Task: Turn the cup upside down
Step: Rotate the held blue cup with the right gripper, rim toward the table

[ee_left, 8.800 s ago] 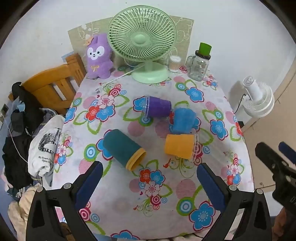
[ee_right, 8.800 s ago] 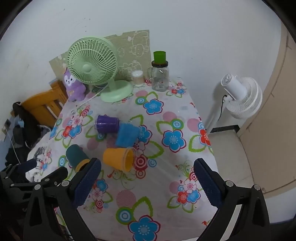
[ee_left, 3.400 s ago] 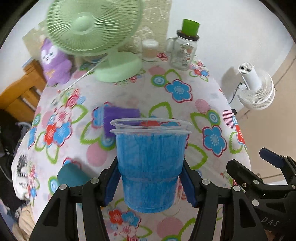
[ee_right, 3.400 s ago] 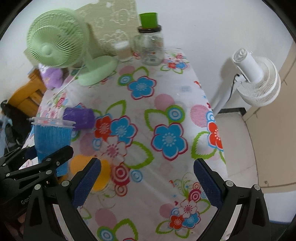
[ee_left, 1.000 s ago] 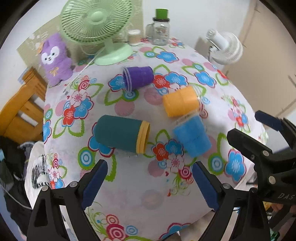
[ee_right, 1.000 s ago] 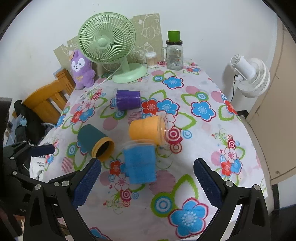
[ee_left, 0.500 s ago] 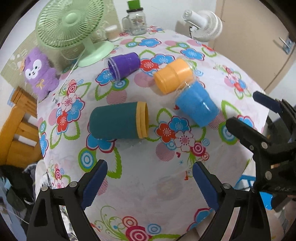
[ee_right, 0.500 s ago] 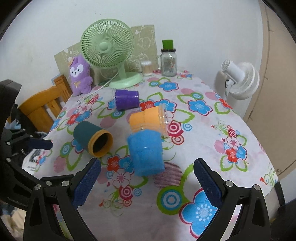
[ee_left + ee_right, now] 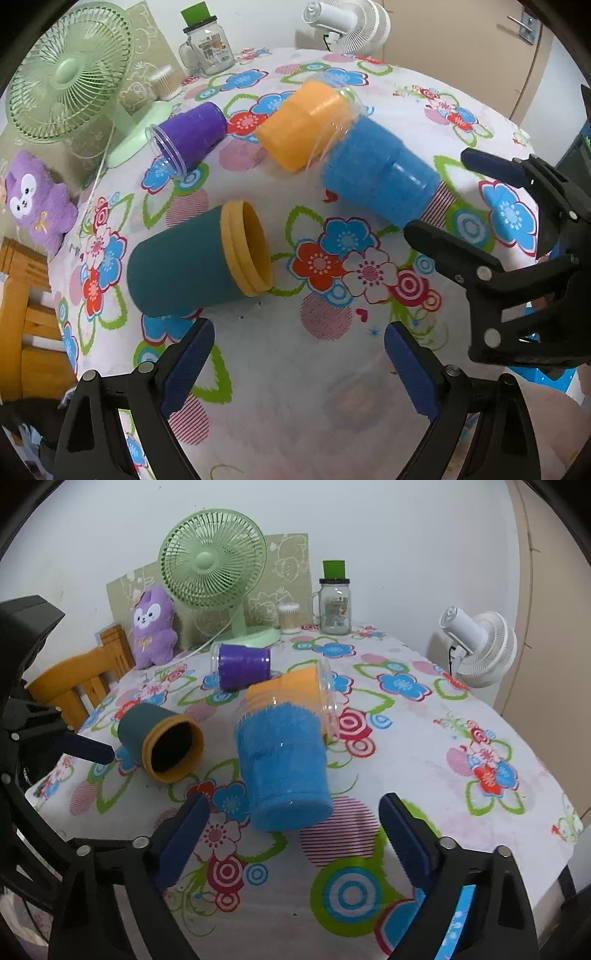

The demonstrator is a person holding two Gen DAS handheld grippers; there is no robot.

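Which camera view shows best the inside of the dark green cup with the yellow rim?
The right wrist view: the green cup lies on its side with its mouth turned toward that camera, showing its dark inside. The left wrist view shows the cup mostly side-on, mouth angled away.

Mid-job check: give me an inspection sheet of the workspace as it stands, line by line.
Surface: table under a floral cloth.
Job's things: blue cup appears to lean, closed end toward the right wrist camera, rim against the orange cup; orange cup, purple cup and teal cup all lie on their sides.
Clutter: green desk fan, purple plush, glass jar with green lid, cotton swab tub.
Grippers: left gripper open, empty; right gripper open, empty, in front of the blue cup.
Cables: fan cord trails on the cloth.
Surroundings: white floor fan, wooden chair, wall.
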